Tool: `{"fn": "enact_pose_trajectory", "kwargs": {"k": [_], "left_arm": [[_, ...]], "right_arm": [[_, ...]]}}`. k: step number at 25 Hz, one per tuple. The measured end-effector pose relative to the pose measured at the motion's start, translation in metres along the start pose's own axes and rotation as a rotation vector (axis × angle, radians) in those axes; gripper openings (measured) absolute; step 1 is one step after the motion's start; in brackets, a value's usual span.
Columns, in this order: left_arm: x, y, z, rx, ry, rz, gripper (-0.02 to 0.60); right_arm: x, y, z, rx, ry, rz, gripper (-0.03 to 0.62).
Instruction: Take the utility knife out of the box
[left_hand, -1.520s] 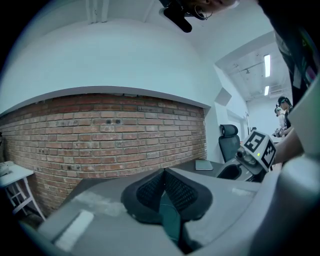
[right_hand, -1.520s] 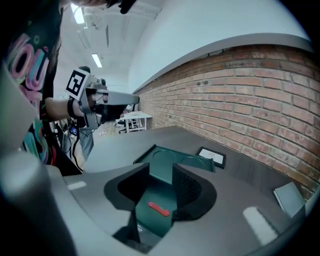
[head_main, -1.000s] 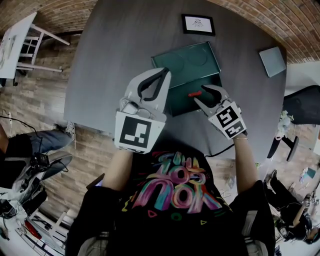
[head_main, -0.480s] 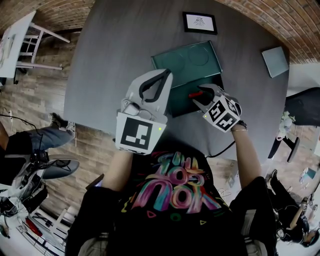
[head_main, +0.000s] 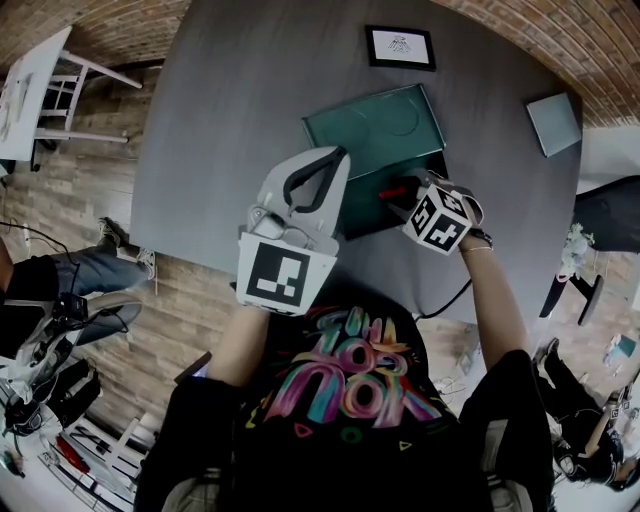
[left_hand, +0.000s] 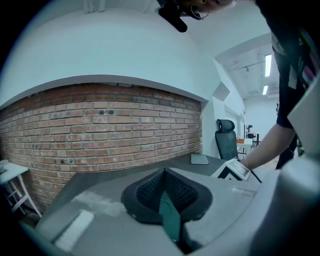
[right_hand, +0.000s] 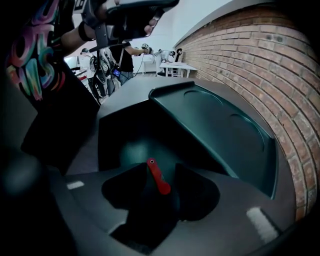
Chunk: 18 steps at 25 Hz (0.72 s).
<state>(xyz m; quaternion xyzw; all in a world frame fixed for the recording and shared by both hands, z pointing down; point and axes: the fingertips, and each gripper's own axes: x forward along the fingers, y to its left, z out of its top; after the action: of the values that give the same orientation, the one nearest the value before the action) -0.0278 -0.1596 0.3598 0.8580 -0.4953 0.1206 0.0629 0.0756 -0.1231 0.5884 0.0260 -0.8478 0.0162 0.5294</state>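
Right gripper view: the red utility knife (right_hand: 157, 176) is seen inside the dark green box (right_hand: 220, 125), lengthwise between the wide, just-opened jaws of the right gripper (right_hand: 160, 169).

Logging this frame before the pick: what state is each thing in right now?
box: open.
lid: tilted back, one edge clamped.
utility knife: lying inside the box, not gripped.
left gripper: jaws shut on the lid.
right gripper: jaws open, just been opening, astride the utility knife.
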Motion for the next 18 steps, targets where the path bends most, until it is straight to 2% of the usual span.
{"fn": "enact_pose_trajectory", "kwargs": {"k": [7,15,18], "left_arm": [[0.002,0.001,-0.003,-0.008,0.010,0.002,0.000],[0.006,-0.005,-0.003,-0.008,0.010,-0.018,0.000],[0.007,-0.008,-0.001,-0.007,0.007,-0.025,0.000]], "right_arm": [[0.009,0.006,-0.004,-0.096,0.068,0.051,0.170],[0.009,0.009,-0.003,-0.107,0.063,0.093,0.146],[0.009,0.013,-0.003,-0.120,0.072,0.111,0.110]]}}
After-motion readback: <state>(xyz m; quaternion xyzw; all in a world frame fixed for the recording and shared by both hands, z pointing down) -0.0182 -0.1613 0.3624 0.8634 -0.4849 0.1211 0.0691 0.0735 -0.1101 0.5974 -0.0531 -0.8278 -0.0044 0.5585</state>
